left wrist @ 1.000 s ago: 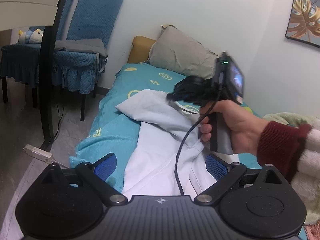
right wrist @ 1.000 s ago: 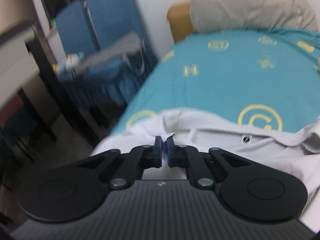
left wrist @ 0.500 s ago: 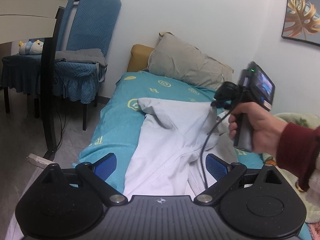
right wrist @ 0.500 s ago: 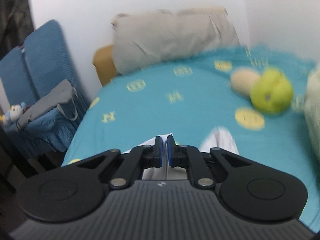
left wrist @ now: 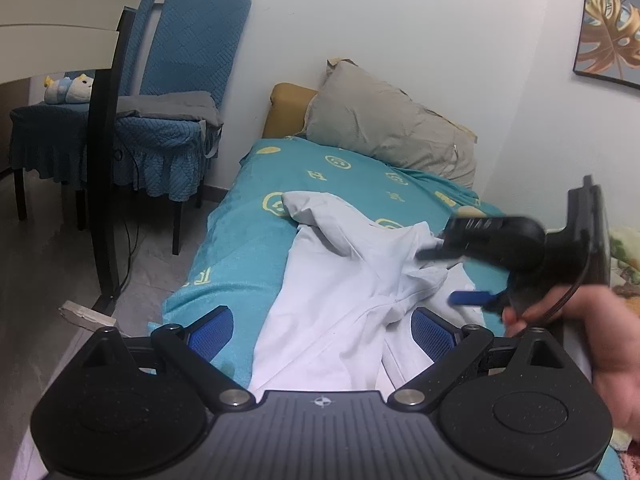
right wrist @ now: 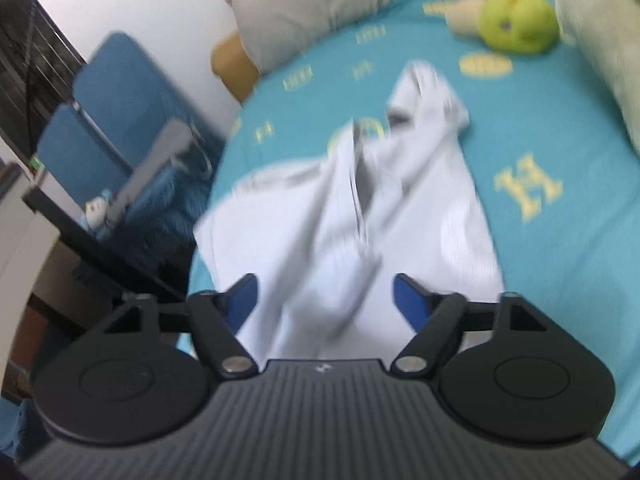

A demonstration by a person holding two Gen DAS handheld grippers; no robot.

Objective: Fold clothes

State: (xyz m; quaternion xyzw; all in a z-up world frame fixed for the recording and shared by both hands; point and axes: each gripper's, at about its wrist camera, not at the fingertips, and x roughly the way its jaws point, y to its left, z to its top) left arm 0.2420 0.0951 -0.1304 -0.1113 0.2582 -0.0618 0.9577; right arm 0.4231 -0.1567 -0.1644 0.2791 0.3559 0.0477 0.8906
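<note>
On the bed the white garment lies rumpled near the left edge, both grippers wide open holding nothing, so a careless tug could slide it floorward.

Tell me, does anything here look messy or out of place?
Yes: the white garment lies bunched and twisted on the teal bed, not flat or folded, with one part flopped toward the pillow. Both grippers are open, holding nothing.
</note>
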